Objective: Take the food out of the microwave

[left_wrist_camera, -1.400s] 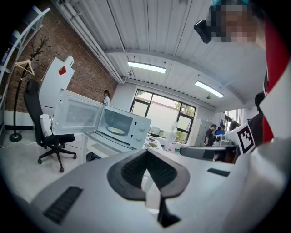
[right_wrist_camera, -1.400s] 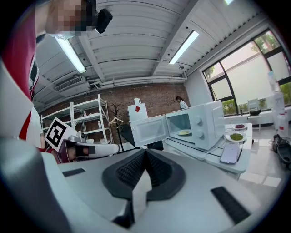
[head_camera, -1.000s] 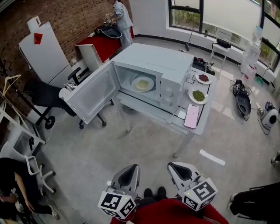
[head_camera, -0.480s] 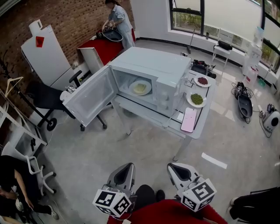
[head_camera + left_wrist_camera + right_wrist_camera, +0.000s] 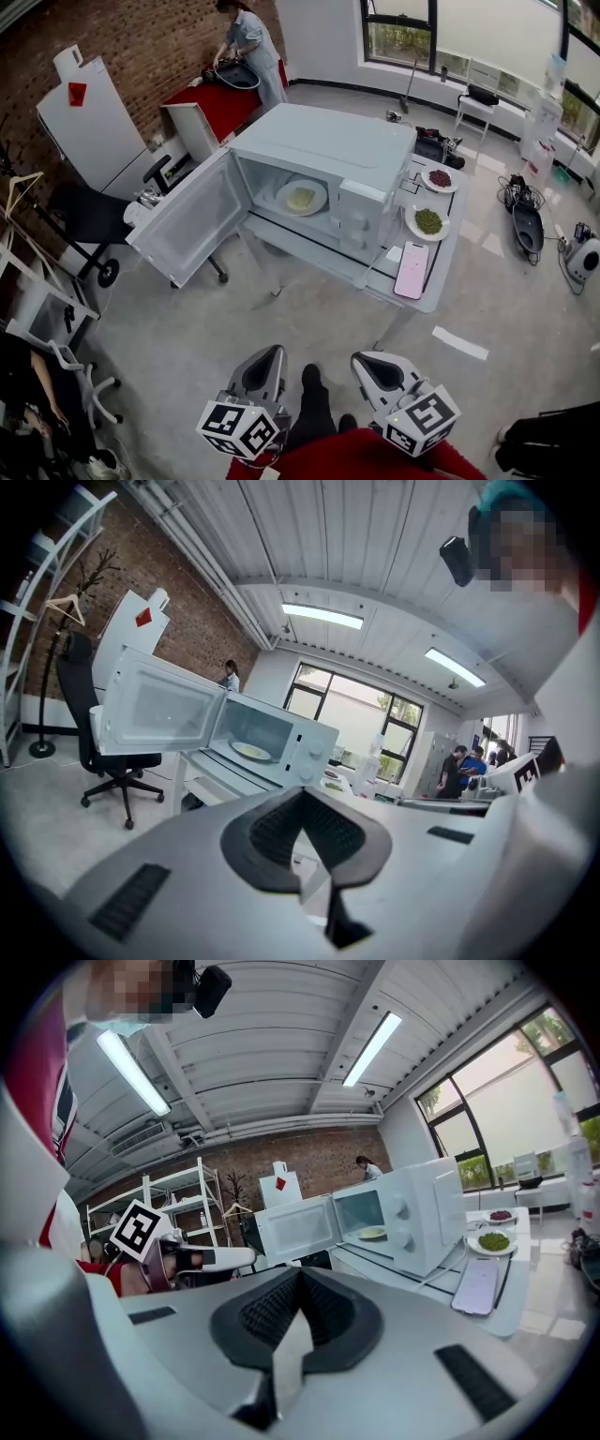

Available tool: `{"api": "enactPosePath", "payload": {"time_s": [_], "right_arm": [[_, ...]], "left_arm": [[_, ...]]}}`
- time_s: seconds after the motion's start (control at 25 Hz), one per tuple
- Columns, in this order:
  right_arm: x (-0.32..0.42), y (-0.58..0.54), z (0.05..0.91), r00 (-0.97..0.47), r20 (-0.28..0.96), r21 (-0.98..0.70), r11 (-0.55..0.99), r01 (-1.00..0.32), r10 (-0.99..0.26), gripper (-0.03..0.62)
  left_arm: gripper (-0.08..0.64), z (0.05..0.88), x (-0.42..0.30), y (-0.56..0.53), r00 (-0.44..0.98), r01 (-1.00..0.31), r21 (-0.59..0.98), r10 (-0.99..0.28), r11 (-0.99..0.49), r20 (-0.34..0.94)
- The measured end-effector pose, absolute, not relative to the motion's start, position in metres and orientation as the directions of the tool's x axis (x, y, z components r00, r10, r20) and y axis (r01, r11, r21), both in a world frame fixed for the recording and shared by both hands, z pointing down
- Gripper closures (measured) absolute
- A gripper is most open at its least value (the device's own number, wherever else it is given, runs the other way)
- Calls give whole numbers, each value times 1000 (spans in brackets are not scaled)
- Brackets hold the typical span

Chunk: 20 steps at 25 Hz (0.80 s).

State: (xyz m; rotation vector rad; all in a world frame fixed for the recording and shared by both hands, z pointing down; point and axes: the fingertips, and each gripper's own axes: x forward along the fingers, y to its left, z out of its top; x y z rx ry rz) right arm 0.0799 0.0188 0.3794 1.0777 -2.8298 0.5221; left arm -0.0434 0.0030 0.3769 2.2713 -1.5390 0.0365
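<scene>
Microwave (image 5: 323,155): stands on the white table (image 5: 441,298), its door (image 5: 187,220) swung wide open to the left side.

Food: pale yellow, on a white plate (image 5: 301,197) lying flat inside the microwave cavity. Nothing is touching it.

Right of the microwave, on the same table:
- plate of green food (image 5: 428,222), just beside the control panel
- plate of dark red food (image 5: 439,178), behind the green one
- pink phone (image 5: 412,270), lying flat, nearer the front edge

Left tongs (image 5: 265,364): well in front of the microwave and clear of the table, tips pointed toward the open door. The jaws are closed, pads meeting at the tip, with nothing between them.

Right tongs (image 5: 372,366): just beside the left pair, equally far from the microwave. The jaws are pressed together and hold nothing.

Beyond the microwave's open door stands a black office chair (image 5: 84,211). Behind the microwave, well apart, a person (image 5: 248,42) stands at a red-covered table (image 5: 220,98).
</scene>
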Motion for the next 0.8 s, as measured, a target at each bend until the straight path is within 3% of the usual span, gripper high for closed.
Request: {"api": "enactPosePath", "payload": {"time_s": [0.8], "right_arm": [[20,-109,399,-688,263,-306,618,-724,-677,581]], "left_arm": [[551,405,-87,-190,503,-848,339,-819,-407,276]]}}
